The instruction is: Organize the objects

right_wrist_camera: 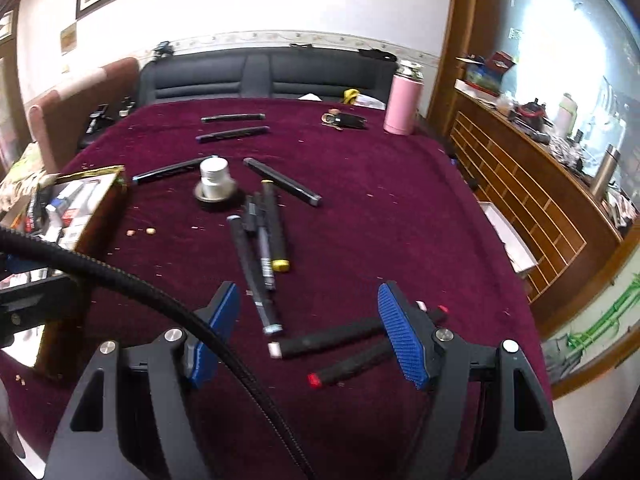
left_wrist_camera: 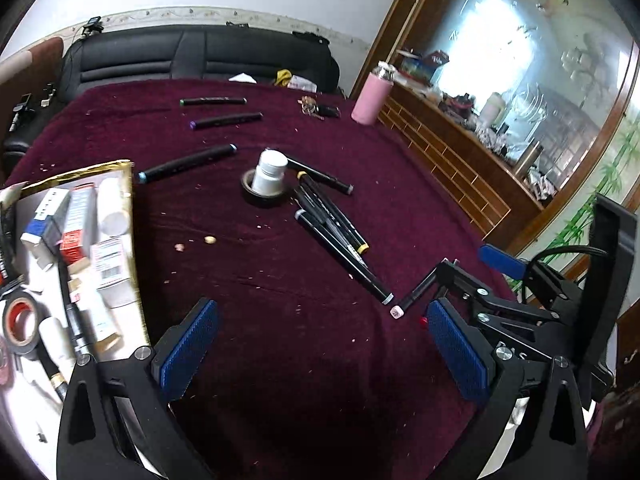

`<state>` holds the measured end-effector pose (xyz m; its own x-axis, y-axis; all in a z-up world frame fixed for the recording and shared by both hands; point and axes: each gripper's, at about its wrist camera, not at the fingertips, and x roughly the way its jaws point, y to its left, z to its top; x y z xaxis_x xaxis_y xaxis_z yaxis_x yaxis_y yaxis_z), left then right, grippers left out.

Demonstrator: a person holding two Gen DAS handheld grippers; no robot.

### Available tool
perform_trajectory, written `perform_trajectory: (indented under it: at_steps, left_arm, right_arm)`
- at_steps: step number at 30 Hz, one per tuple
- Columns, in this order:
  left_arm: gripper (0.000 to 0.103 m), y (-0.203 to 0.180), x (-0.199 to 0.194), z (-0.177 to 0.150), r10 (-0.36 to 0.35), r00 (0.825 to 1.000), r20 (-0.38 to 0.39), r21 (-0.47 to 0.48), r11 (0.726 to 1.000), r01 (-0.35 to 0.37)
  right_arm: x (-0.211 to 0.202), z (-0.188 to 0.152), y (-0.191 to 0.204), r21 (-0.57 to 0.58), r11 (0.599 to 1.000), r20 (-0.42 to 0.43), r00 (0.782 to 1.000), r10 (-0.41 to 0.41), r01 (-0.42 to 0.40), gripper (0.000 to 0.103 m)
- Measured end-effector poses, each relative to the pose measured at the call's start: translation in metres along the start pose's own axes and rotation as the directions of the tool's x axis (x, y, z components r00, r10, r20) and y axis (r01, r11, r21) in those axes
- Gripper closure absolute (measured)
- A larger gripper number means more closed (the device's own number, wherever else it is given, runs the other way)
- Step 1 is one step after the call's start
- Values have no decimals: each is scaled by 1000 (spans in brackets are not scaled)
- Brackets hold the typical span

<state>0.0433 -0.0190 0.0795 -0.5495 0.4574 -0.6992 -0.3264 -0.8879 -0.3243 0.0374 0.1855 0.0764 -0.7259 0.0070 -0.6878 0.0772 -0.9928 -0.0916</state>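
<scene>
Big fuzzy maroon cloth (left_wrist_camera: 280, 360) covers the whole table, speckled with crumbs. Far left sits a shiny gold-edged box (left_wrist_camera: 134, 216) crammed with cartons and tape. Slim black markers (right_wrist_camera: 256, 264) are scattered around: three lie spread out at the far side, a loose pile sits mid-table, and two more lie near the right gripper (right_wrist_camera: 308, 336). A white bottle (left_wrist_camera: 270, 172) stands inside a black tape ring (left_wrist_camera: 262, 196). Left gripper (left_wrist_camera: 320, 344) and right gripper both have their blue ridged pads wide apart, holding nothing.
</scene>
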Motion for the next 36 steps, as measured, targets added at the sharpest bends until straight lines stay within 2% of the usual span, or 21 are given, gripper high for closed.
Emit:
perform_trajectory:
  at_steps: [5, 14, 20, 23, 28, 32, 34, 36]
  left_arm:
    - [2, -15, 27, 7, 30, 999, -35, 23, 999, -29]
    - [2, -39, 80, 28, 101, 993, -60, 80, 992, -96]
    - [2, -60, 119, 31, 160, 982, -97, 164, 976, -143]
    - [2, -64, 133, 27, 236, 966, -100, 198, 957, -213]
    - [2, -35, 140, 22, 295, 941, -168, 156, 950, -270]
    - [2, -1, 126, 14, 328, 924, -197, 92, 944, -316]
    - [3, 8, 118, 13, 315, 928, -200, 55, 949, -311]
    - [3, -1, 109, 17, 272, 948, -167, 46, 962, -268]
  right_arm:
    - [6, -6, -19, 18, 999, -6, 999, -36, 36, 32]
    - [22, -12, -57, 77, 996, -42, 998, -42, 45, 32]
    - [26, -18, -93, 172, 983, -69, 997, -46, 57, 32]
    - [28, -21, -104, 203, 978, -84, 996, -30, 47, 32]
    - [27, -20, -105, 199, 979, -85, 996, -19, 35, 32]
    - [29, -18, -104, 199, 980, -84, 997, 2, 15, 32]
    - [30, -17, -103, 206, 978, -85, 996, 11, 7, 32]
    - [31, -16, -102, 215, 977, -89, 996, 27, -7, 32]
